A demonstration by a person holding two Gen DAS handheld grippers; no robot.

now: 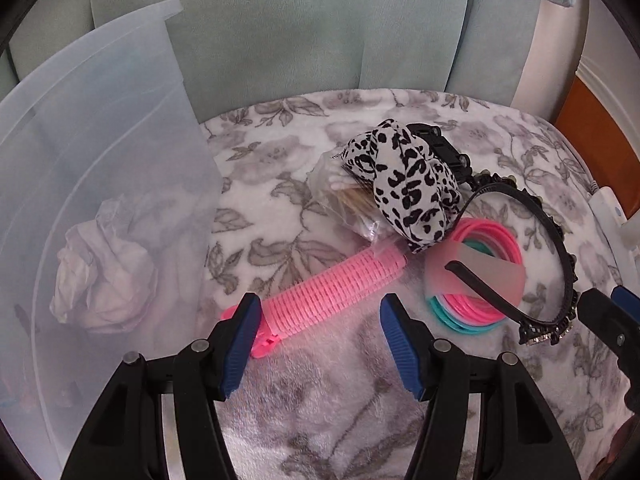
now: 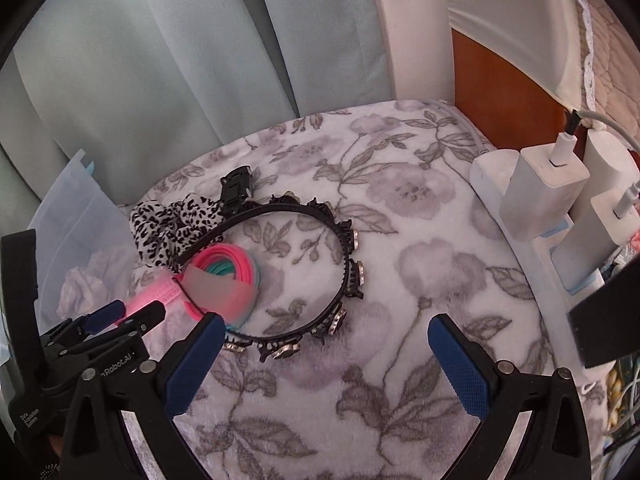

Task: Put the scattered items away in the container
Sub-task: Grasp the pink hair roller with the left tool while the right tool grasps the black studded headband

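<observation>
both grippers point steeply down toward a floral blanket (image 2: 400, 240), side by side. the left gripper (image 1: 316, 312) holds its blue pads apart, nothing pressed between them; its left finger sits in front of the clip end of a pink hair roller (image 1: 316, 288), whether touching cannot be told. the right gripper (image 2: 324, 332) stands with its fingers spread wide over bare blanket, gripping nothing, its left fingertip just beside the near end of a black jewelled headband (image 2: 340, 264).

the roller lies flat on the blanket, its long axis running diagonally from the clip end near the left gripper up and right toward a leopard-print scrunchie (image 1: 404, 184). the scrunchie rests on a clear packet (image 1: 348, 200), with a black claw clip (image 2: 237, 190) just behind it. the headband lies on its side as an open arc, its two ends pointing back toward the grippers, one end crossing a stack of pink and teal rings (image 1: 476, 276) bound by a frosted band.

the translucent container (image 1: 100, 184) stands to the left of the items, at the blanket's edge, and holds a crumpled white tissue (image 1: 104, 268). white chargers (image 2: 544, 192) sit on a power strip at the right edge.
</observation>
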